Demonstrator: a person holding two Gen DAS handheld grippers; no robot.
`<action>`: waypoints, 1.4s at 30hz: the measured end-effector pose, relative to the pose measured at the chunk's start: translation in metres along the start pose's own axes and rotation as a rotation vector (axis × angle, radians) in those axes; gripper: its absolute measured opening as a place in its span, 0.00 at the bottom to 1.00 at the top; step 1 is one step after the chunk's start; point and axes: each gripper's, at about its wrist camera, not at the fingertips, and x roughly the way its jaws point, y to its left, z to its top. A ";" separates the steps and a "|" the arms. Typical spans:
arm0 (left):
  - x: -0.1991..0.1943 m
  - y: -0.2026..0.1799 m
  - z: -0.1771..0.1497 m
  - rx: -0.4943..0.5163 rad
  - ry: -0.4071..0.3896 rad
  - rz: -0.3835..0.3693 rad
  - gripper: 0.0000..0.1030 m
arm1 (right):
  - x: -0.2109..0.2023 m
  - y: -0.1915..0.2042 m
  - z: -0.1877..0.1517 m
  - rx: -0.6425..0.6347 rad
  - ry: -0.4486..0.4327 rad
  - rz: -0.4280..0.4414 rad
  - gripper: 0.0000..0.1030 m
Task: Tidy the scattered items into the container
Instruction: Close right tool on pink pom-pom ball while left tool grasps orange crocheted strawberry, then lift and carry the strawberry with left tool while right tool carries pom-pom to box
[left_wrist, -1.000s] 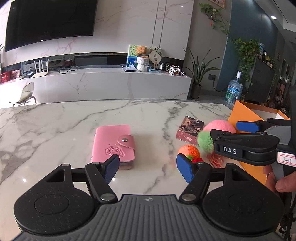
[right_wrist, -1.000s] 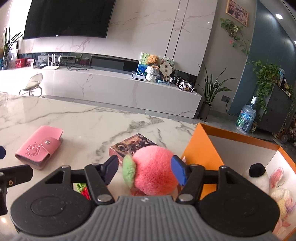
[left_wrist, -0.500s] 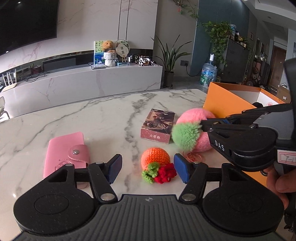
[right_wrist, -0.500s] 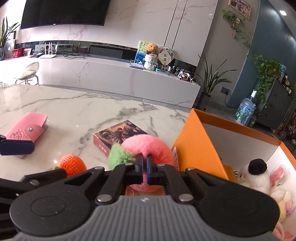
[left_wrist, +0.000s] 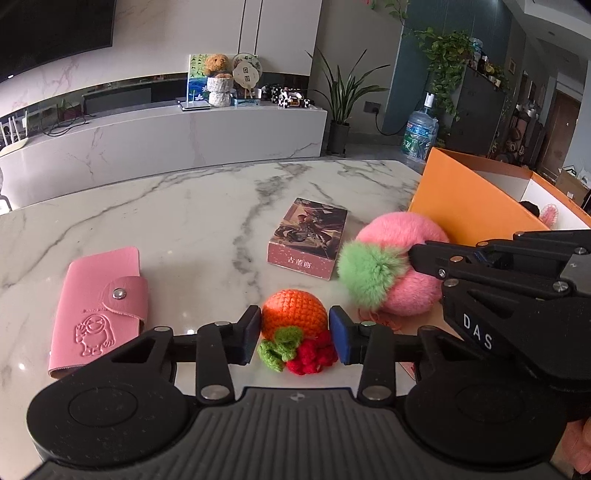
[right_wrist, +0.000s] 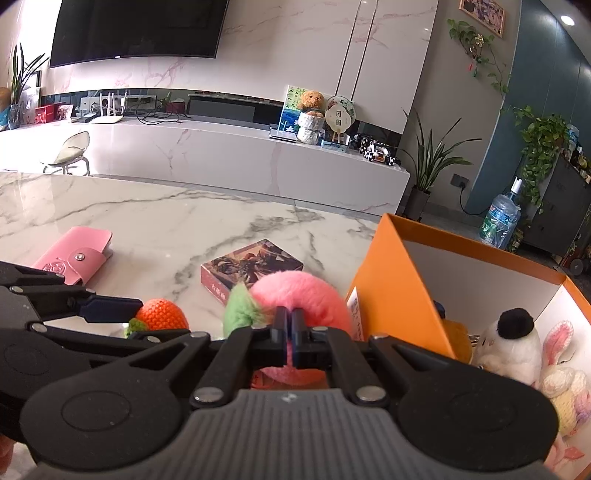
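Observation:
My left gripper (left_wrist: 294, 334) has its pads on either side of an orange crocheted fruit (left_wrist: 294, 316) with green and red trim, resting on the marble table (left_wrist: 184, 221); the pads look to be touching it. My right gripper (right_wrist: 290, 321) is shut on a pink fluffy peach (right_wrist: 306, 295) with a green tuft, just left of the orange box (right_wrist: 391, 288). The right gripper also shows in the left wrist view (left_wrist: 417, 254), pinching the peach (left_wrist: 402, 273). A pink card wallet (left_wrist: 98, 302) and a small printed card box (left_wrist: 310, 236) lie on the table.
The orange box (left_wrist: 465, 199) stands at the table's right edge and holds a white plush with a black top (right_wrist: 513, 347), a pink-eared bunny plush (right_wrist: 561, 373) and an orange item. A hand shows at the lower right of the left wrist view.
The left gripper has moved forward around the orange crocheted fruit and narrowed onto it. The right gripper stays shut on the pink peach, which it closed on between 1.0 s and 0.5 s ago.

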 end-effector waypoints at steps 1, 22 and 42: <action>-0.004 0.001 0.000 -0.006 -0.003 0.011 0.44 | -0.001 0.001 0.000 -0.002 -0.003 0.005 0.01; -0.121 0.015 -0.038 -0.055 -0.002 0.136 0.44 | -0.096 0.040 -0.027 -0.054 -0.020 0.222 0.00; -0.134 0.018 -0.065 -0.122 -0.043 0.181 0.44 | -0.098 0.027 -0.053 0.032 -0.081 0.234 0.75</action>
